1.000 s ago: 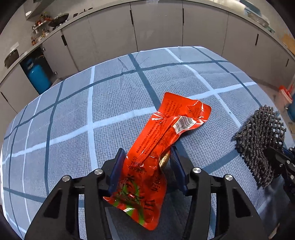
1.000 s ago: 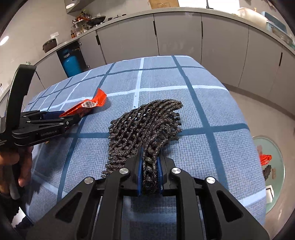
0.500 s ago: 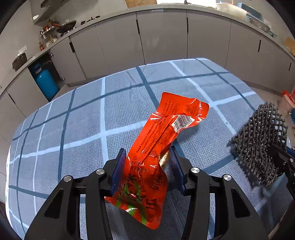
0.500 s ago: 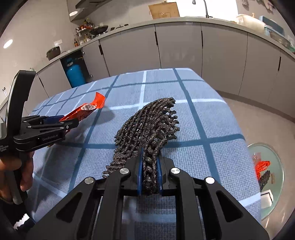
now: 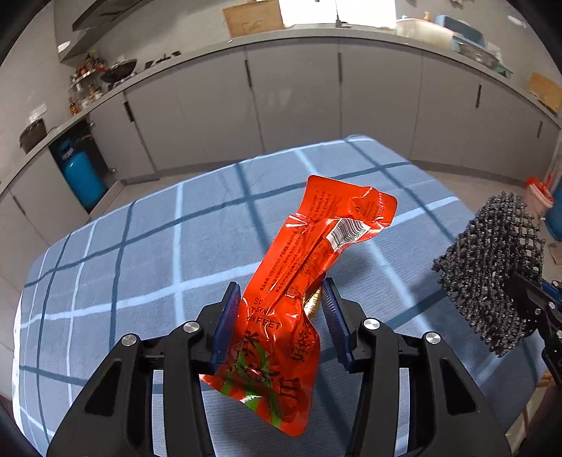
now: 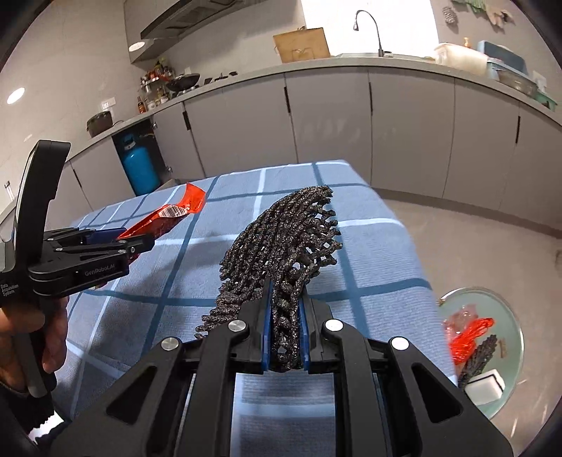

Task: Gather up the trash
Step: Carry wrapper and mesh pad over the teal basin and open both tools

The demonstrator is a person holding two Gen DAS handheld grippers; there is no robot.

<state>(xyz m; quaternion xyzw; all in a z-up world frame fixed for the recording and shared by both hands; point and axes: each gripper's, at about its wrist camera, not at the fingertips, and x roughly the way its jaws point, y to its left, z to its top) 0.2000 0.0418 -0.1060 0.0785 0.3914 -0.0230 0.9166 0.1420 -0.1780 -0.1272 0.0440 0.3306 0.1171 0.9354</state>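
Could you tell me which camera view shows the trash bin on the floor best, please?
The right wrist view. It alone shows the trash bin on the floor beside the table, open-topped with red and dark scraps inside. In the left wrist view the bin is out of frame.

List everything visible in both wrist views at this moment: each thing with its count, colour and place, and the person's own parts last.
snack wrapper: 1, red-orange with barcode, lifted above the table in the left gripper
foam net: 1, dark grey mesh, pinched in the right gripper
tablecloth: 1, blue with light and dark grid lines, covering the table
trash bin: 1, pale glassy rim, on the floor right of the table, holding red and dark scraps and a white block
gas cylinder: 1, blue, in the open cabinet at far left
cabinets: a row, grey, along the far wall
cardboard box: 1, brown, on the counter
faucet: 1, metal, by the window
left gripper: 1, black with blue pads, shut on the snack wrapper
right gripper: 1, black, shut on the foam net
hand: 1, gripping the left gripper's handle
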